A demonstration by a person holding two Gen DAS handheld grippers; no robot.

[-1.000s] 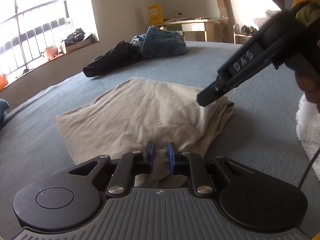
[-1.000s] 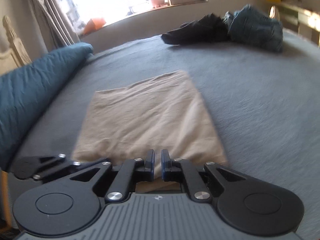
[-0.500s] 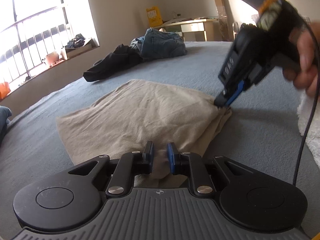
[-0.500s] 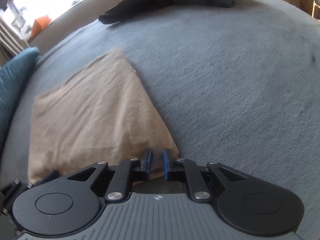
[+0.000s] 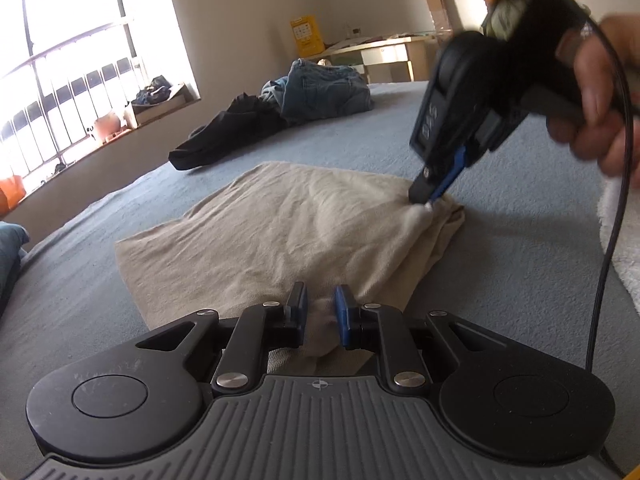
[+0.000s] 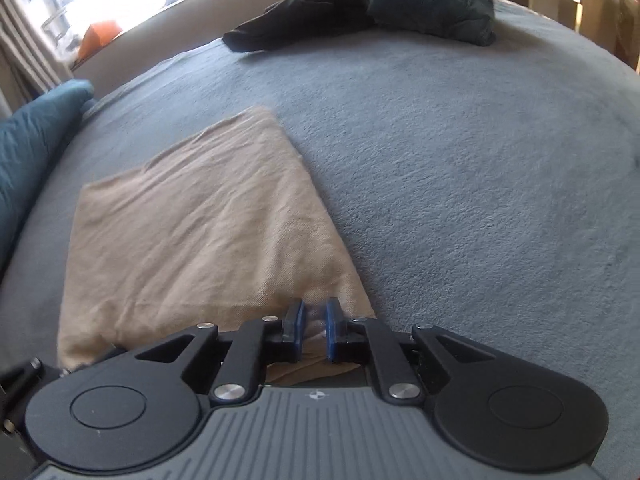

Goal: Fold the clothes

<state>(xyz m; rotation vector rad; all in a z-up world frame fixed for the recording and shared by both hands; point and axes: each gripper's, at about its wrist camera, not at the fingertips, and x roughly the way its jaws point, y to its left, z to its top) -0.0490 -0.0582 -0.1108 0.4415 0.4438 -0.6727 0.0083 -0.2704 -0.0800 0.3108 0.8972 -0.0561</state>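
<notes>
A: Left wrist view: folded beige garment (image 5: 304,224) lay flat on the grey-blue bed (image 5: 500,264), centre of frame. Left gripper (image 5: 320,312) sat at 6 o'clock, narrow, with a bunch of the beige cloth pinched between its blue pads at the near edge.

B: And the right one?

A: Right gripper (image 5: 430,198) came in from 2 o'clock, tip down on the garment's right corner, nipping a small peak of cloth. A hand (image 5: 600,92) held its handle at 2 o'clock, a black cable (image 5: 612,220) hanging beside it.

B: Right wrist view agreed?

A: Yes. Right gripper (image 6: 314,326) at 6 o'clock, narrow gap, fabric visible between the pads, at the garment's (image 6: 200,220) near right corner. The rest of the garment spread toward 10 o'clock, flat, lightly wrinkled.

B: Other stuff?

A: Dark garment (image 6: 304,12) and blue jeans (image 6: 436,4) heaped together at 12 to 1 o'clock, far side of the bed (image 6: 460,180), well apart from the beige one. Teal pillow (image 6: 32,140) at 9 o'clock. White fluffy thing (image 5: 624,232) at 3 o'clock in the left view, can't tell what.
</notes>
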